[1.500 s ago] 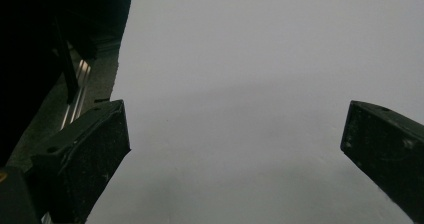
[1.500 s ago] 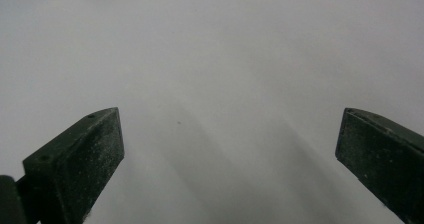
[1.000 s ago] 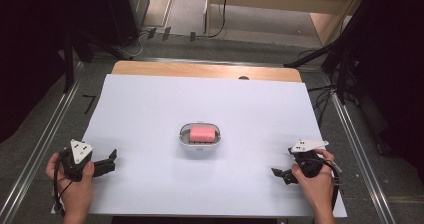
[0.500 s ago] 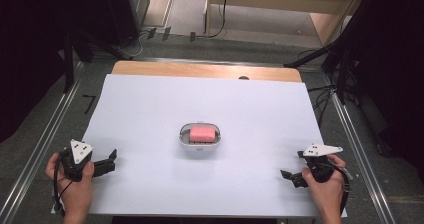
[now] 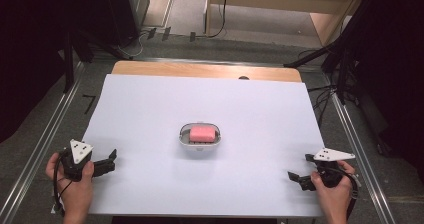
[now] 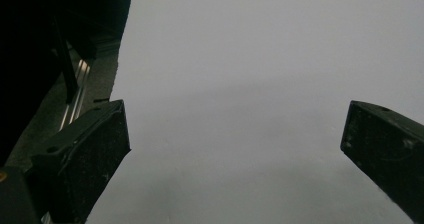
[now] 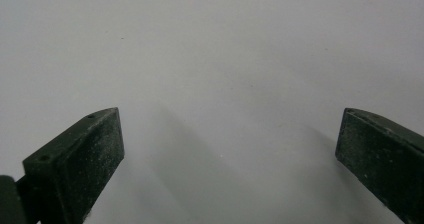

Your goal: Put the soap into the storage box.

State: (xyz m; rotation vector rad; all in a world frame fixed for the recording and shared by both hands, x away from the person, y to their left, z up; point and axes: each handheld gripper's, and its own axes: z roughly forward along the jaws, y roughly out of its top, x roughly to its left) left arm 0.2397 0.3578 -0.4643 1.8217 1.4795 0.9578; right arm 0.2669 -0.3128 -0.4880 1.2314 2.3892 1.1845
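The pink rectangular soap bar [image 5: 203, 132] in the small white plastic dish [image 5: 186, 140] seems hard and slippery, best pinched across its long sides, while both grippers' fingers stand spread and empty.

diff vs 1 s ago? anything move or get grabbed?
The right tool slid toward the table's right edge and a little nearer the person; its jaws are open with nothing between them. Nothing was taken hold of or let go. The left tool, open, the soap dish and the pink soap in it stayed where they were.
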